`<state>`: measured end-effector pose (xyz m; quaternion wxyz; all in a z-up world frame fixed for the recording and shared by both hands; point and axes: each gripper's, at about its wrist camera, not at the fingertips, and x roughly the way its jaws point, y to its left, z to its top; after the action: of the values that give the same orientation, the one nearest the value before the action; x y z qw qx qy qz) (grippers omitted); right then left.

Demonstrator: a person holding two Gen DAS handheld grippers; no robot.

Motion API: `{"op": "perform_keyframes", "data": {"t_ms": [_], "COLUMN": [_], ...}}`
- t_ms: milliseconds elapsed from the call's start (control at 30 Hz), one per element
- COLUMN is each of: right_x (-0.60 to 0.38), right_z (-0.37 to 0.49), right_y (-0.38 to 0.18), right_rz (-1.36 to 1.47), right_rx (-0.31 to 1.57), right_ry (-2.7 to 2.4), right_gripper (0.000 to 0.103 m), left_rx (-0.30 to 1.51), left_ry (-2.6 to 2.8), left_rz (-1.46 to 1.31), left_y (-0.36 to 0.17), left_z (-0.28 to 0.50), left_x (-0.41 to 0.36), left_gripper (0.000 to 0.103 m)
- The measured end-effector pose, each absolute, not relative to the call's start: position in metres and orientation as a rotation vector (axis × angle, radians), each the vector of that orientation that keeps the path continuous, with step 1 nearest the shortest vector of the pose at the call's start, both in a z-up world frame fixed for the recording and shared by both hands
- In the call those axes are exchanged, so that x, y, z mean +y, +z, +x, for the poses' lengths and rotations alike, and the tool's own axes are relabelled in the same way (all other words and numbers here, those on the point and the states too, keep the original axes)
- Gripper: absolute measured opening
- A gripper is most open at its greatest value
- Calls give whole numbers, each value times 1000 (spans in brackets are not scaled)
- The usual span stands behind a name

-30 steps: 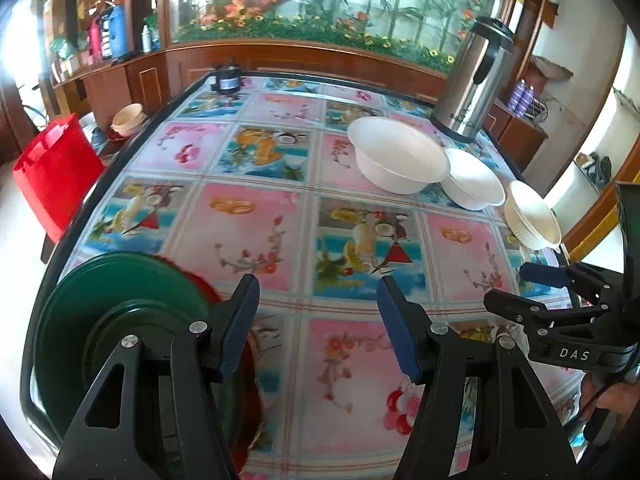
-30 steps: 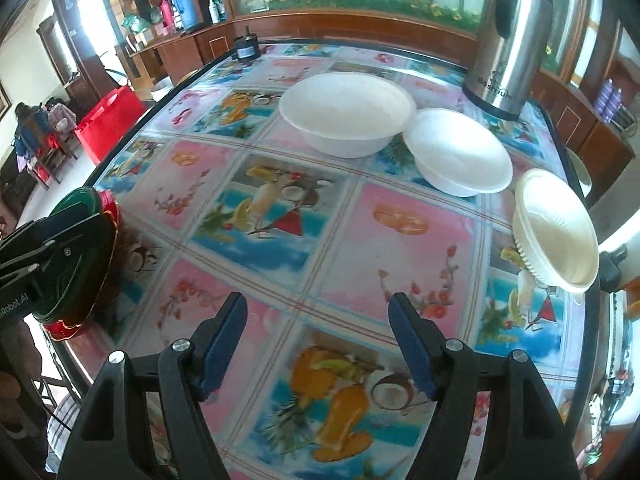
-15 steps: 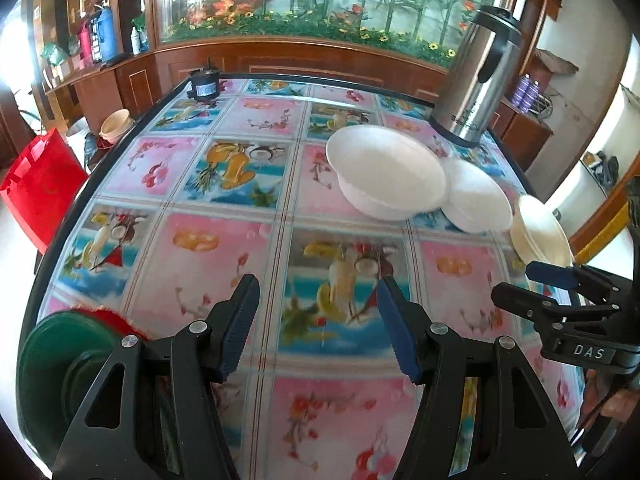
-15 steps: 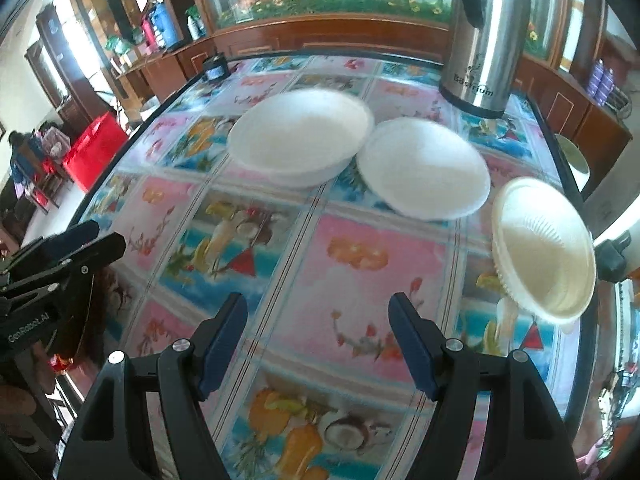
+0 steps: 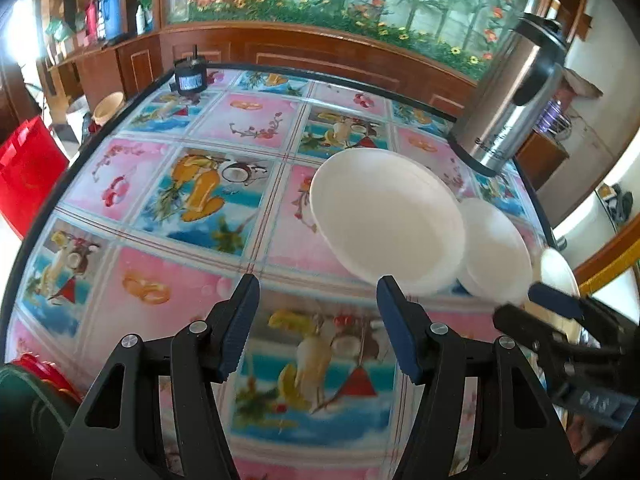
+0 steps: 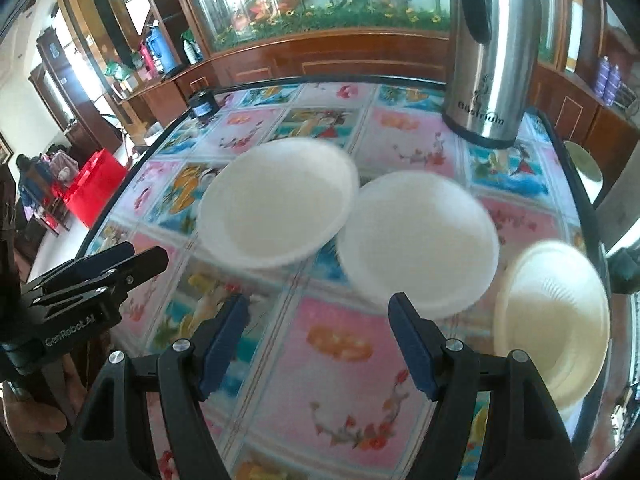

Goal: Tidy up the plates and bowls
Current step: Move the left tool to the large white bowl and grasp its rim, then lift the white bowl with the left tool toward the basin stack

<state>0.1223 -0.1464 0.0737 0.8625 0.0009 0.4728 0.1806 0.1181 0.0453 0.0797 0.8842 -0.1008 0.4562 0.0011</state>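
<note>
- Tongs: left gripper (image 5: 318, 328) and right gripper (image 6: 318, 340) both hold their jaws spread wide, with nothing between the pads; each hangs over the patterned table (image 5: 168, 288).
- Targets: large bowl (image 6: 276, 204) lies ahead of the right tongs and a little to their left; second bowl (image 6: 418, 242) sits just beyond the right-hand pad, rim close beside the large one — whether the rims touch cannot be told through the blur. Cream plate (image 6: 554, 316) lies to the right of that pad, at the table edge.
- From the left tongs, the large bowl (image 5: 386, 220) is ahead and to the right, its near rim just past the right-hand pad.
- Green plate (image 5: 28, 420) and a red rim (image 5: 40, 368) sit at the lower left of the left tongs.
- Step in hand, judged: approach to the white bowls for nesting.
- Technique: slow down, level the pads, straddle one rim only, and close on the wall — thin foam-like ware probably dents.
- Hazard: flask (image 6: 492, 52) stands behind the bowls; keep lifts low and clear.
</note>
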Motion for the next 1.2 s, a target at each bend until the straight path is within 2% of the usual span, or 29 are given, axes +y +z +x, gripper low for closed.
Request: {"op": "perform_keyframes", "data": {"t_ms": [500, 567, 600, 633, 700, 933, 1200], "right_x": [-170, -173, -174, -175, -175, -155, -116], "right_z": [130, 131, 132, 133, 134, 133, 138], "right_y": [54, 51, 51, 51, 51, 53, 48], "right_rz": [33, 38, 42, 46, 53, 43, 40], "right_rx": [1020, 1026, 1028, 1028, 1027, 1032, 1071], "right_ry": [403, 401, 400, 398, 394, 430, 508], "right_gripper": [73, 73, 73, 73, 73, 73, 73], "left_rx": [1071, 1096, 1130, 1158, 1195, 1267, 1231], "left_ry": [82, 82, 69, 56, 33, -35, -19], "left_rz": [-254, -229, -224, -222, -200, -113, -104], "left_y": [34, 31, 27, 24, 21, 28, 45], "left_z": [183, 182, 181, 180, 174, 151, 132], "left_x": [36, 38, 39, 41, 45, 64, 93], "left_gripper": [60, 48, 38, 33, 30, 30, 30]}}
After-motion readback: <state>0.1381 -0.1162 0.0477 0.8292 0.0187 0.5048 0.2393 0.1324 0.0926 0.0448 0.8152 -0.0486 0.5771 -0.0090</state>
